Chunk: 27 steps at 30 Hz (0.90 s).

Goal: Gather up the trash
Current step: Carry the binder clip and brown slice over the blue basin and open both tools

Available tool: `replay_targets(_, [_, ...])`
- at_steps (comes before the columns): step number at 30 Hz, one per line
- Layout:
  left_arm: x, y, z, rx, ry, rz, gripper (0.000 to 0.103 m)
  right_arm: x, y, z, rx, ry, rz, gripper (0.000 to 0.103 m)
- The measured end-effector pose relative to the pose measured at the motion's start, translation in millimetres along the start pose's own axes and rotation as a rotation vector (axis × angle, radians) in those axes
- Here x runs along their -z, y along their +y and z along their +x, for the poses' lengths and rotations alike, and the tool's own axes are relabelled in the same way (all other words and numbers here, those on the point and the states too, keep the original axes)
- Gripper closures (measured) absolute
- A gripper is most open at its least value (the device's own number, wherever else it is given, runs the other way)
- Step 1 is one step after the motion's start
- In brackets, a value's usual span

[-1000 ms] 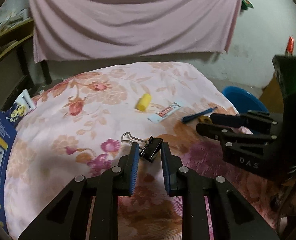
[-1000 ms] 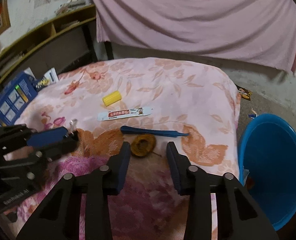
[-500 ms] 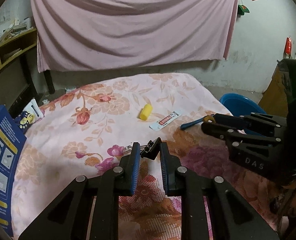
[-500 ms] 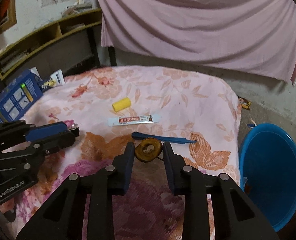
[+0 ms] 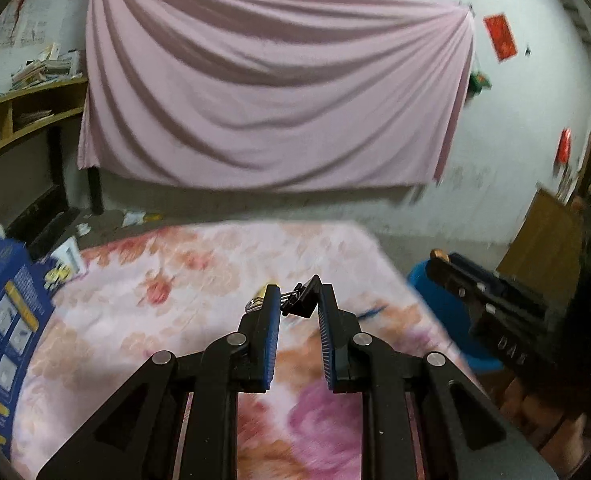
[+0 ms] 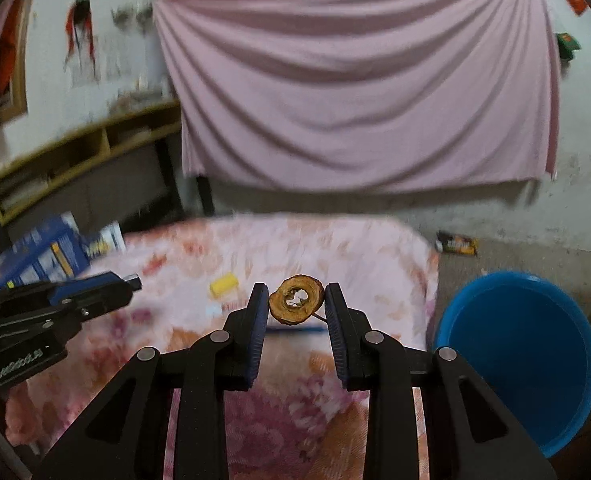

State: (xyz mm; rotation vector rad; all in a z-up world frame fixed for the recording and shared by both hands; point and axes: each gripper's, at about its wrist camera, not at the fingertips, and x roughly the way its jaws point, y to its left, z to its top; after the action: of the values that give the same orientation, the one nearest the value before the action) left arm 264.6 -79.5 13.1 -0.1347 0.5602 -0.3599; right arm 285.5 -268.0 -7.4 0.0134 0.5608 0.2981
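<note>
The left gripper [image 5: 297, 300] is clamped on a clip [image 5: 301, 302], small, stiff, slippery. The right gripper [image 6: 297, 300] pinches a ring [image 6: 295, 299] by its edges: light, dry, probably brittle.

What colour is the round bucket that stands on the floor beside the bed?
The bucket is bright blue, inside and outside. It shows best in the right wrist view.

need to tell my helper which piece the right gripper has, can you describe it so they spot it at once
Start at the round blue plastic tub beside the floral pink bedspread. Just left of it, the right gripper holds a brown dried ring-shaped slice above the bed. Unlike the yellow cylinder behind, it has a ragged centre hole.
</note>
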Motion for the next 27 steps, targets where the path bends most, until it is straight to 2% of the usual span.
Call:
replay_targets(7, [-32,-48,-8,0.099,-0.13,0.033,0.088,-7,-29,-50,0.071,-0.284,0.066,0.076])
replay_targets(14, [-44,-104,-8,0.183,-0.224,0.136,0.089,2,-62,-95,0.181,-0.478,0.077,0.076])
replay_targets(19, [-40,-137,19,0.243,-0.167,0.162,0.09,13,-88,-110,0.284,-0.495,0.086,0.076])
replay_targets(27, [-38,-173,71,0.318,-0.066,0.132,0.09,24,-142,-98,0.353,-0.369,0.237,0.076])
